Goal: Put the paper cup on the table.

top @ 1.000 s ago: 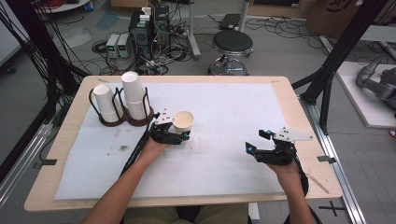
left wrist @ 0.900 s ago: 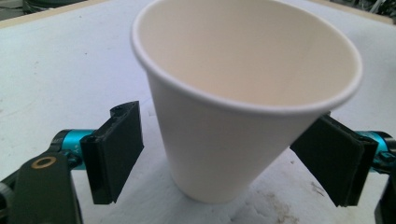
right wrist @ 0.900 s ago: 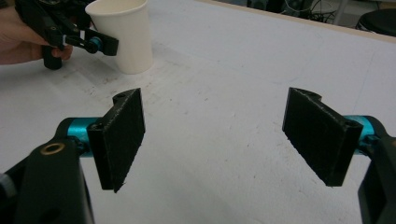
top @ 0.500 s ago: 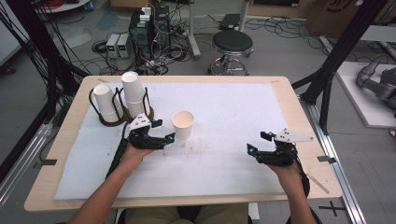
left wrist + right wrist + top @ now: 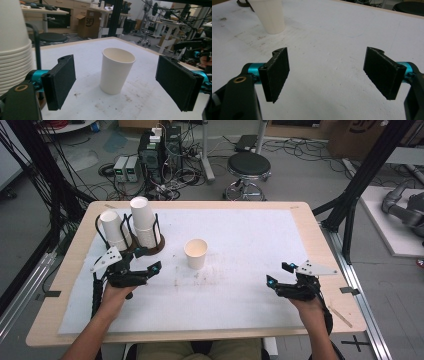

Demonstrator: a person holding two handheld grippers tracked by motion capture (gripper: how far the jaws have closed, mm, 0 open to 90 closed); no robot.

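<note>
A white paper cup (image 5: 196, 252) stands upright and alone on the white mat, near the middle of the table. My left gripper (image 5: 150, 270) sits a short way to its left, apart from it. Its jaws have just been opening and now stand wide with nothing between them. In the left gripper view the cup (image 5: 116, 71) rises beyond the two black pads (image 5: 60, 82) of the left gripper (image 5: 117, 83). My right gripper (image 5: 277, 274) hovers low at the front right, open and empty. In the right gripper view the right gripper (image 5: 327, 72) spans bare mat, with the cup (image 5: 270, 15) far off.
A black wire rack (image 5: 150, 245) at the back left holds two stacks of white cups (image 5: 142, 222), just behind my left hand. The stack (image 5: 12, 50) looms at the left in the left gripper view. The mat (image 5: 240, 285) has faint stains near the cup.
The left gripper let go of the cup and drew back to the left, toward the rack, its jaws spreading. The cup stays standing on the mat. The right gripper has not moved.
</note>
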